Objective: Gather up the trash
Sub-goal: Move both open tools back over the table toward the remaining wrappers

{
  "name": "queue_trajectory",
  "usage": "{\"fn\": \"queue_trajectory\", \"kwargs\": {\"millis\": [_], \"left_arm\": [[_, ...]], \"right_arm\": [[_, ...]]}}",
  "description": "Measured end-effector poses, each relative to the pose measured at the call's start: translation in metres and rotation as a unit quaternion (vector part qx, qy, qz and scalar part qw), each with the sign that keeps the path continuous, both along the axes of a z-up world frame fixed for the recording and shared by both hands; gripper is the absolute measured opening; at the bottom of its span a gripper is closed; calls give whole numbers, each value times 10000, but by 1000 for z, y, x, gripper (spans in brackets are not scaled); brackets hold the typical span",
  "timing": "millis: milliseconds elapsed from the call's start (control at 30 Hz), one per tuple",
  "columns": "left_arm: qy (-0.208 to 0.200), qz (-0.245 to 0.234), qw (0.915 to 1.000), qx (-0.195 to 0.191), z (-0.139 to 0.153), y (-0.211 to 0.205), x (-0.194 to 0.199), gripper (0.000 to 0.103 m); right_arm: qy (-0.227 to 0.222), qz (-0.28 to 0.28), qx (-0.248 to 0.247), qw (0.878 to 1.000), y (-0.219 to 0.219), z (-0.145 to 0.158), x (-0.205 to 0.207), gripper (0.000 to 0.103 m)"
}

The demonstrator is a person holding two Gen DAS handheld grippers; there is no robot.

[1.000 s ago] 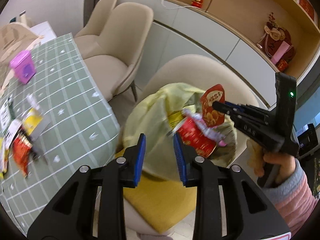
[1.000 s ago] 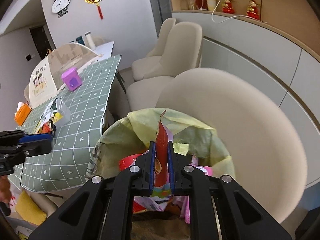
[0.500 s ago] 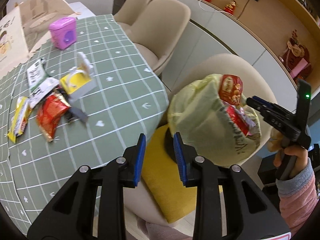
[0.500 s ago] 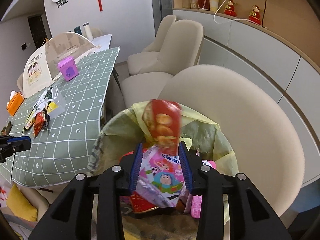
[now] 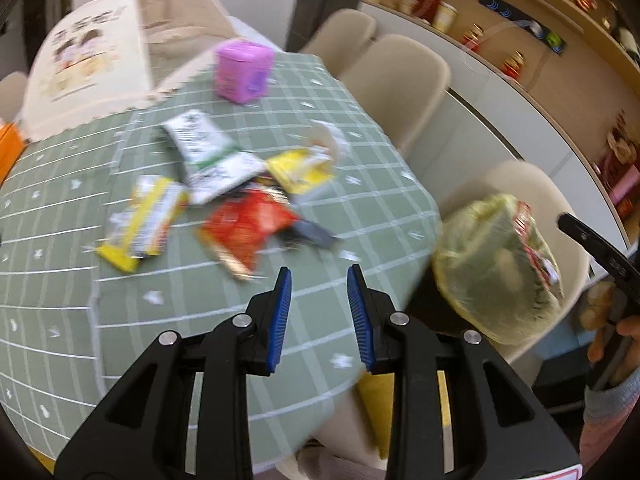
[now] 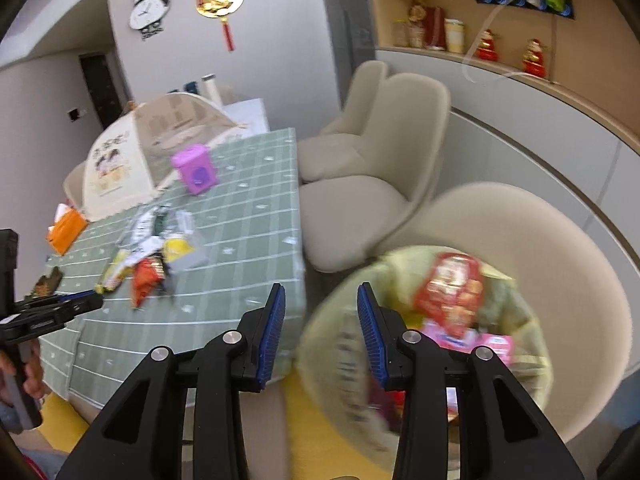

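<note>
Red wrapper (image 6: 450,292) now in bag (image 6: 344,344)

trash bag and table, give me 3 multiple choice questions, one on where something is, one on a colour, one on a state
1. Where does the yellow trash bag sit?
A. on the beige chair beside the table
B. on the green tablecloth
C. on the wall shelf

2. What colour is the small box at the far end of the tablecloth?
A. blue
B. purple
C. white

3. What state is the right gripper in?
A. shut on a red wrapper
B. shut on the bag's rim
C. open with nothing between its fingers

Answers:
1. A, the bag rests on the chair seat, off the table's edge.
2. B, both views show it purple.
3. C, its jaws have just been opening and the gap is clear; the red wrapper lies in the bag.
</note>
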State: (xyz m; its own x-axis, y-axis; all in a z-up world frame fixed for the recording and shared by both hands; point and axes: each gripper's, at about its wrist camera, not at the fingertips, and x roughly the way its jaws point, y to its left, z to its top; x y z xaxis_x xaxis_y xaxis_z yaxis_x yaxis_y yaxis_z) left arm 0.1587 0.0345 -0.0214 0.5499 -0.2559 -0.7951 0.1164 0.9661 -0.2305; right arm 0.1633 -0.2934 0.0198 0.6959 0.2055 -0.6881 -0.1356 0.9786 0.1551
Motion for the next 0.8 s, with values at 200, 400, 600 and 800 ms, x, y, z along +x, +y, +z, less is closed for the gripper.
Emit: {"fn": "queue_trajectory", "kwargs": {"millis": [200,400,600,800], "left_arm": [[-112,612,9981,-7,-10,73,4,28],[-91,888,9958,-197,-24,129,15,34],[105,658,9978,-8,-41,152,39,34],[166,345,9992,-134,-48,162,61,34]], "right_arm": [[-131,532,167,9984,56,-2,4,58],[24,928,-83,9956,114,-12,11,59],[183,835,-237,9961,155,-23,18,59],[438,621,-28,9971,182,-37,29,59]]}}
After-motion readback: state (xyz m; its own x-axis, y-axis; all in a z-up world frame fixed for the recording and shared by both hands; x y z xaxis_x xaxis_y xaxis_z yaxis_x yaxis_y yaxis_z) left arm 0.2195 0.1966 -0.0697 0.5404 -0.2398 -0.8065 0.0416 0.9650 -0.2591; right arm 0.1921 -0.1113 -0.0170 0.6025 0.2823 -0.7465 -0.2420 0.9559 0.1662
